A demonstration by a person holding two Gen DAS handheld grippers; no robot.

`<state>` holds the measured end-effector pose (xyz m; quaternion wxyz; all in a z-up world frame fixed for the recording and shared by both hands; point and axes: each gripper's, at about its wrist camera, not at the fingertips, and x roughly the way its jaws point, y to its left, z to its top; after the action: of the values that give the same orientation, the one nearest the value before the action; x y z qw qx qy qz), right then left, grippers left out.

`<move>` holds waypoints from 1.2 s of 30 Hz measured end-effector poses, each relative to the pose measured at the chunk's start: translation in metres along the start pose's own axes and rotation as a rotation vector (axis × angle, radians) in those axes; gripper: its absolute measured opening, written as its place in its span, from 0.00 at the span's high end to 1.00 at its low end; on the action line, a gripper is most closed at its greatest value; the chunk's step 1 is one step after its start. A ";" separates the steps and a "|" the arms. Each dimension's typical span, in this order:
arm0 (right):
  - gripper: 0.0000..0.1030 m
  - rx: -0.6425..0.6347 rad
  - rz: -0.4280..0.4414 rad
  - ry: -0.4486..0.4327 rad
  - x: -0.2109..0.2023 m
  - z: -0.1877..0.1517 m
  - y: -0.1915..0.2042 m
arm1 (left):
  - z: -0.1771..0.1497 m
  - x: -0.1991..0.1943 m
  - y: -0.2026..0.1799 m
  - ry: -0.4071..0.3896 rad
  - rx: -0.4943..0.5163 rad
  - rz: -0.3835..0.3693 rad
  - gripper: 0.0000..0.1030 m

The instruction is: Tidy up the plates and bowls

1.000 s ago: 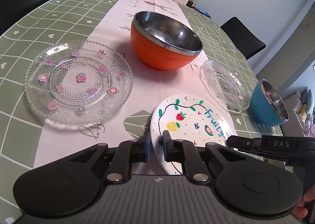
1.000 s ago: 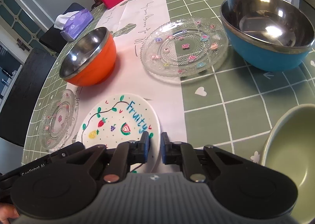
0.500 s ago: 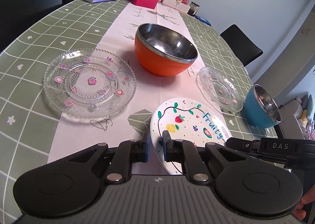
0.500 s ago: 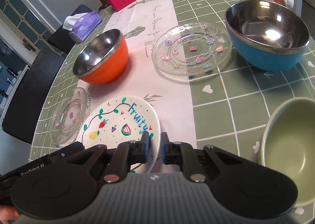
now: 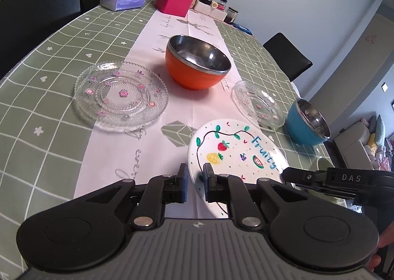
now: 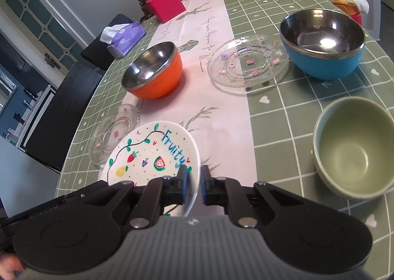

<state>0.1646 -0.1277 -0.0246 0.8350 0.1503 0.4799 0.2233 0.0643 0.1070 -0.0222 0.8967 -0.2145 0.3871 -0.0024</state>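
Two matte black handheld grippers: the left gripper [image 5: 195,182] and right gripper [image 6: 194,182] each show blue finger pads [image 5: 184,183], silver pivot screws, round side discs and a ribbed grey body; white "DAS" lettering marks one arm.

The right gripper [image 6: 194,182] pinches the near rim of the white "Fruity" plate [image 6: 152,154], holding it tilted above the tabletop [image 6: 295,97]. Beyond it stands an orange bowl [image 6: 154,74], with a glass plate [image 6: 247,63] touching a blue bowl [image 6: 322,43] farther right. A green bowl [image 6: 352,144] sits nearer.
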 end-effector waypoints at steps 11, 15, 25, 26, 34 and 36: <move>0.91 -0.003 0.022 0.050 -0.004 -0.048 -0.002 | -0.030 -0.009 0.005 0.056 0.063 0.062 0.87; 0.91 -0.001 0.005 0.073 0.001 -0.055 -0.004 | -0.035 -0.004 0.005 0.084 0.073 0.082 0.87; 0.91 -0.034 -0.025 0.085 0.012 -0.058 -0.001 | -0.041 0.006 0.004 0.108 0.101 0.135 0.87; 0.91 -0.033 -0.024 0.084 0.012 -0.058 -0.001 | -0.042 0.006 0.002 0.104 0.110 0.140 0.86; 0.83 -0.050 -0.013 0.100 0.014 -0.055 0.002 | -0.042 0.008 0.003 0.123 0.129 0.118 0.79; 0.79 -0.068 0.006 0.100 0.014 -0.056 0.001 | -0.043 0.007 0.007 0.121 0.125 0.095 0.79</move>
<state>0.1220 -0.1179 -0.0616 0.8139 0.1118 0.5127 0.2492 0.0381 0.0956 -0.0561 0.8826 -0.1391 0.4492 0.0030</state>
